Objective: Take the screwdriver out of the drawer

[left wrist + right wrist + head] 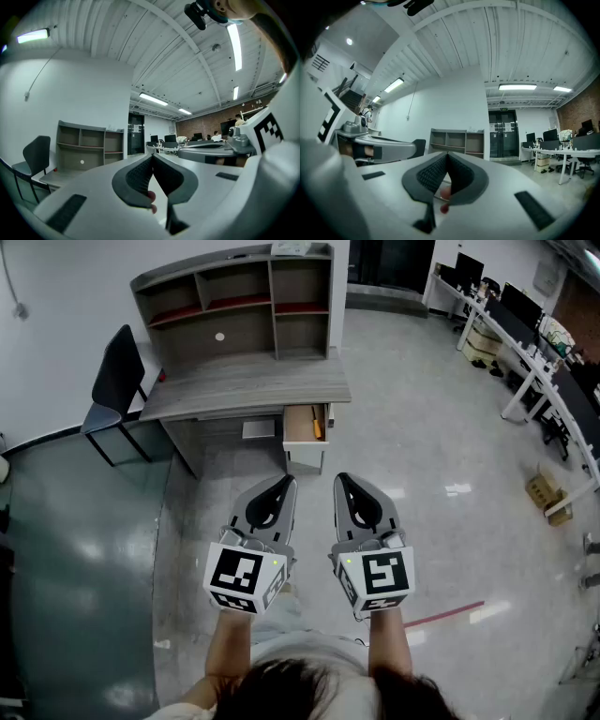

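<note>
From the head view, the person stands well back from the desk (246,382), with both tools raised side by side over the floor. The left gripper (282,486) and the right gripper (344,484) each have their jaws pressed together with nothing in them. Under the desk's right end the drawer (302,437) is pulled open. The screwdriver (317,423) lies inside along its right-hand wall, showing as a small orange streak. A dark chair (116,379) stands off to the left.

In the left gripper view, the left gripper (151,157) has its ribbed pads meeting at the tips and holds nothing. Past them are the shelf unit (89,147) on the desk and the chair (33,156). The drawer and the tool do not show here.

In the right gripper view, the right gripper (447,154) is likewise closed to a point and empty. The shelf unit (457,142) is straight ahead and far off.

I judge the screwdriver to be light and rigid, unlikely to bend or break. The orange part looks like the handle, which is thicker and probably easier to grip than a smooth, thin shaft that could roll or slip. It lies so close to the drawer wall that one jaw has little room on that side, so the handle's middle seems the best place to take hold.
</note>
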`<state>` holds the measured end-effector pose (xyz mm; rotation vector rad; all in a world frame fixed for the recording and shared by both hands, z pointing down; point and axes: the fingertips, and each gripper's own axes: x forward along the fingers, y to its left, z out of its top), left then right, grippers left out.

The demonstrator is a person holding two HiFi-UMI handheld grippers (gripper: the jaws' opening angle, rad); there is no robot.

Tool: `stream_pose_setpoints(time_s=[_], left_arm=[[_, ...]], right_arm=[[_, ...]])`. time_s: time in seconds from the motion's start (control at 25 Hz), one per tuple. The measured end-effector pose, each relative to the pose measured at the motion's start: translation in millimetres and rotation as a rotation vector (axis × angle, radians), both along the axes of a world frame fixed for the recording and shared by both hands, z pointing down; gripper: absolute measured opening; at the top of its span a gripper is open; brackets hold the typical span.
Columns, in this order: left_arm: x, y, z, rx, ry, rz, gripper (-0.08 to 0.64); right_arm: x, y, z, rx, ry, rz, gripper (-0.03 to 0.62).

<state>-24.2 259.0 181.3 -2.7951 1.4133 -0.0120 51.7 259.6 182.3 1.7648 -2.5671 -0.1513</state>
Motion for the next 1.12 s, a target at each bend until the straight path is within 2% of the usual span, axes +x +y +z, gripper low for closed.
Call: stream_pose_setpoints(time_s=[0.36,0.72,1.12], left_arm=[[-33.1,-66.5,1.7,-0.003,-0.002,0.048,0.017],[-63.1,-120.2,6.6,-0.014,0.0,0.115,0.017],[-79.4,-179.4,21.2,-0.047,0.019,0.1,0.017]], right_arm=[[-32.1,-68.3,-1.5,-0.002,-0.03,0.02,0.028],[-52.9,-127.7,-0.1,-0.012,-0.025,0.102,0.028],[-55.4,-184.3,18.8,-0.057,-0.012,0.136,0.028]])
